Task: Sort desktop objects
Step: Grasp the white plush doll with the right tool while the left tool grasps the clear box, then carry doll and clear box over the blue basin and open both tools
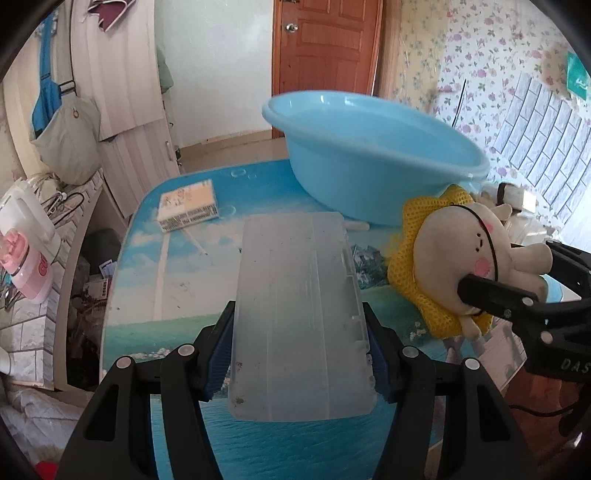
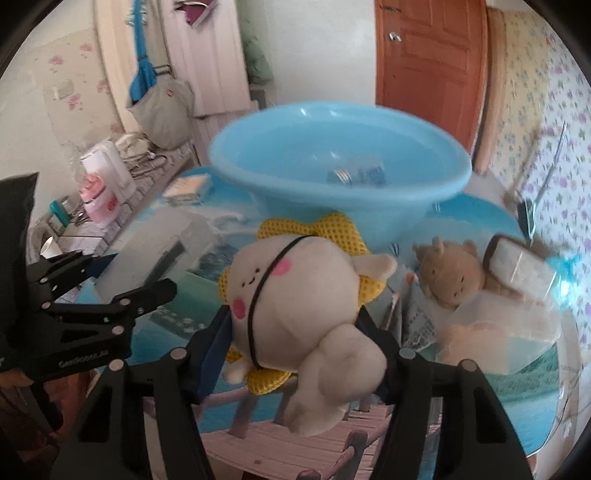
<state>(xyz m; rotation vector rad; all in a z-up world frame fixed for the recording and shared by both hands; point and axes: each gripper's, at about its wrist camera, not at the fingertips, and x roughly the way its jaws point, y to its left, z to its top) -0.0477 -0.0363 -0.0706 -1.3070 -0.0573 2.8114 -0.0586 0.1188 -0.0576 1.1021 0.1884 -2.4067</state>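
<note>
Room is bounded by floral wallpaper [image 1: 480, 55] and a wooden door [image 1: 325, 48]; the desk [image 1: 184, 302] is covered by a seascape print. A blue basin [image 1: 369, 155] is set at the desk's far side. A translucent plastic case [image 1: 299, 317] is pinched by the left tool [image 1: 299, 354] above the desk, a cream plush toy [image 2: 295, 295] by the right tool [image 2: 295, 332] before the basin.

Background fixtures: brown panelled door [image 1: 327, 40] with a round metal knob [image 1: 291, 27], shut, beyond the desk; floral wallpaper [image 1: 491, 55] to its right; grey-green bag [image 1: 70, 144] hanging beside a blue strap [image 1: 44, 74] at left; white and pink appliance [image 1: 27, 240] on a side shelf, with white hangers [image 1: 55, 195] behind it
</note>
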